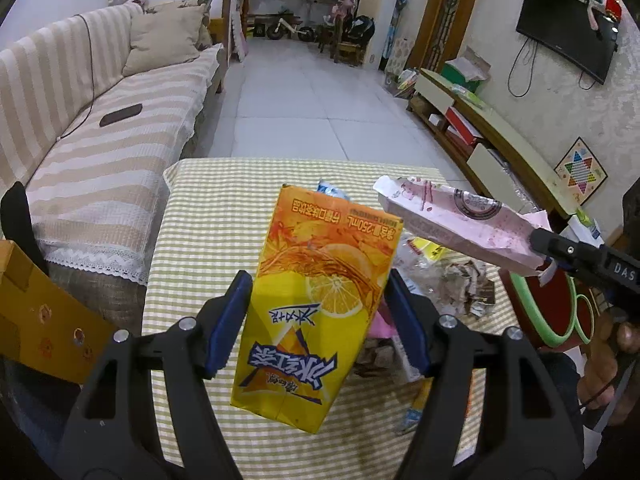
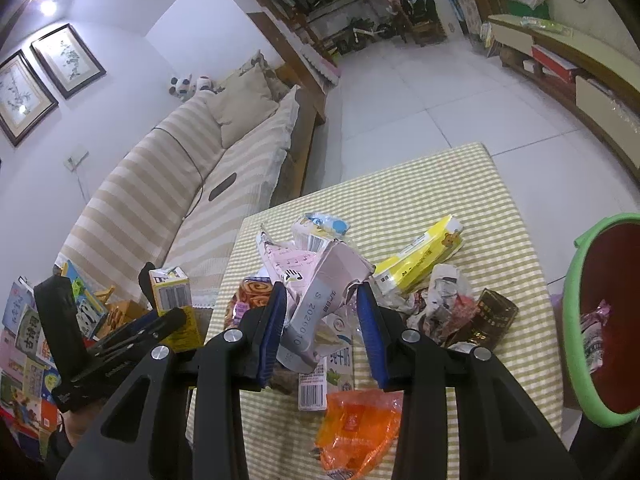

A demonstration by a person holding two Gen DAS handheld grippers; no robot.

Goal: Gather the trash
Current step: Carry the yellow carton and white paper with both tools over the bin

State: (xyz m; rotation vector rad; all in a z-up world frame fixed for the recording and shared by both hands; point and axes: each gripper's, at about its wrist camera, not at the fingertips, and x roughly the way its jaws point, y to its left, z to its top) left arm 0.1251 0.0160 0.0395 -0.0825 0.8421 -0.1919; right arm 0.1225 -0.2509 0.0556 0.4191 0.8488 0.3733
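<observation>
My left gripper (image 1: 318, 300) is shut on a yellow iced-tea carton (image 1: 316, 304) and holds it above the checked table (image 1: 200, 216). My right gripper (image 2: 324, 320) is shut on a torn pink carton (image 2: 316, 304), also lifted; that carton shows in the left wrist view (image 1: 460, 220) with the right gripper (image 1: 548, 250) behind it. A heap of trash lies on the table: a yellow pack (image 2: 420, 256), crumpled paper (image 2: 444, 300), a brown packet (image 2: 488, 320), a milk carton (image 2: 324, 376), an orange wrapper (image 2: 356, 428). A red bin with a green rim (image 2: 576, 320) stands to the right.
A striped sofa (image 1: 100, 120) runs along the table's left side. A cardboard box (image 1: 36, 312) sits at the near left. Books (image 2: 28, 344) lie at the left. A TV cabinet (image 1: 480, 120) lines the right wall. Tiled floor (image 1: 300, 96) lies beyond the table.
</observation>
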